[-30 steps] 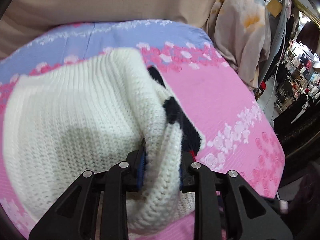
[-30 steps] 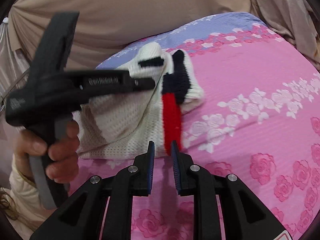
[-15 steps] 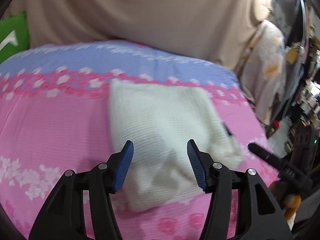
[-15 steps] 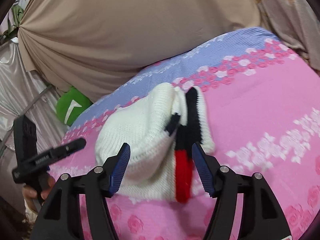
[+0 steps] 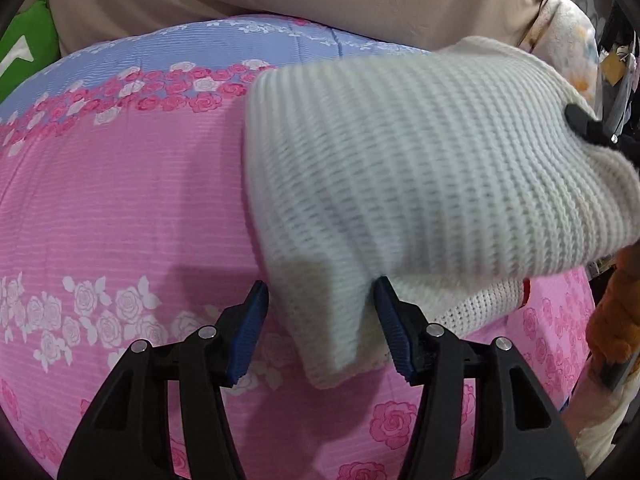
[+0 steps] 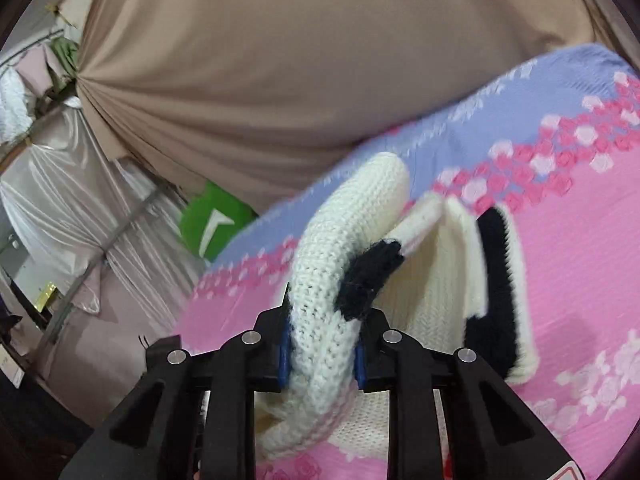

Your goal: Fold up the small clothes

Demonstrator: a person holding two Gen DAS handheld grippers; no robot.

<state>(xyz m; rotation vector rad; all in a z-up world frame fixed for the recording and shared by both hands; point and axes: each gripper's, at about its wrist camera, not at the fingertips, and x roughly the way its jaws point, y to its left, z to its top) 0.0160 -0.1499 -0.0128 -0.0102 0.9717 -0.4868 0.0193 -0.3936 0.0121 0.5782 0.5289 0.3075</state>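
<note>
The sweater (image 6: 320, 320) buries the right gripper's (image 6: 321, 350) blue pads, its far end runs past the left view's right edge, the bedspread (image 6: 540, 148) behind smears into blur, and the green cushion (image 5: 24, 52) is cropped.

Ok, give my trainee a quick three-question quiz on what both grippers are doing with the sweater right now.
1. True or false: the left gripper is clamped shut on the white knit sweater.
2. Which gripper grips a thick fold of the sweater: A) left, B) right, C) neither?
3. Fill in: the sweater lies on a floral bedspread that is mostly ____ in colour.

Key:
1. False: its jaws stand open around the near corner.
2. B: the right gripper pinches the fold beside a black patch.
3. Pink.
</note>
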